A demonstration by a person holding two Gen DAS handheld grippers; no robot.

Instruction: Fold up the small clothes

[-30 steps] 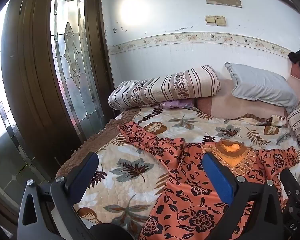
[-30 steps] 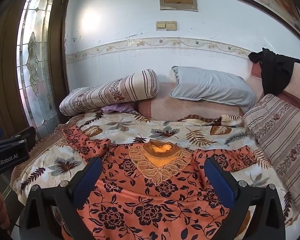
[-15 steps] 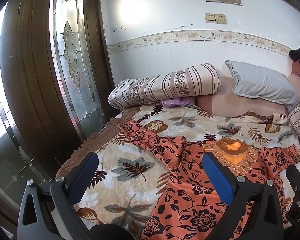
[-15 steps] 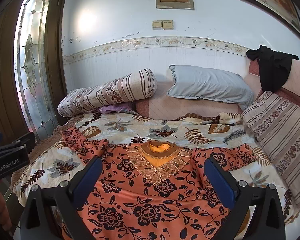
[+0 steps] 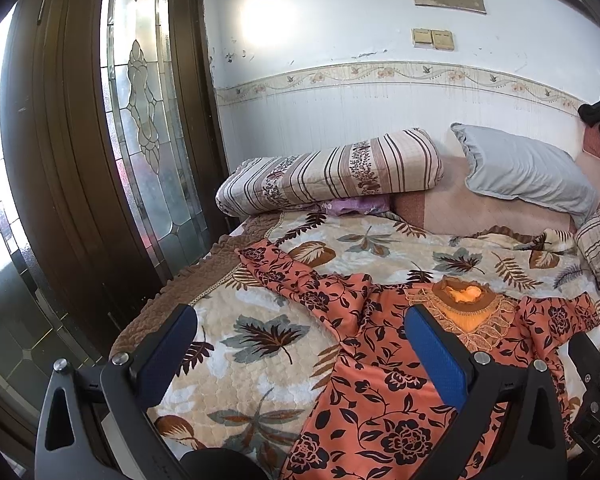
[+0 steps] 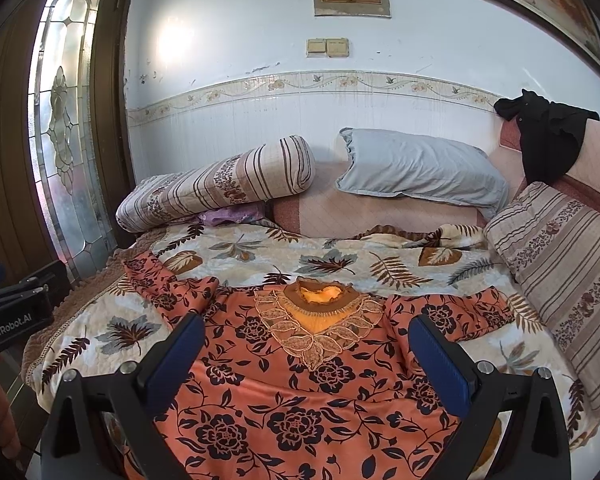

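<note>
**Both tongs spread over an unfolded floral top**

The left gripper (image 5: 300, 344) and right gripper (image 6: 306, 346) hang spread, pinching nothing. The orange floral garment (image 6: 300, 400) lies flat across the lower centre on the leaf-print bedspread (image 6: 332, 260). It looks thin, limp and light; the left sleeve (image 5: 276, 268) or a hem corner seems the best hold.
</note>
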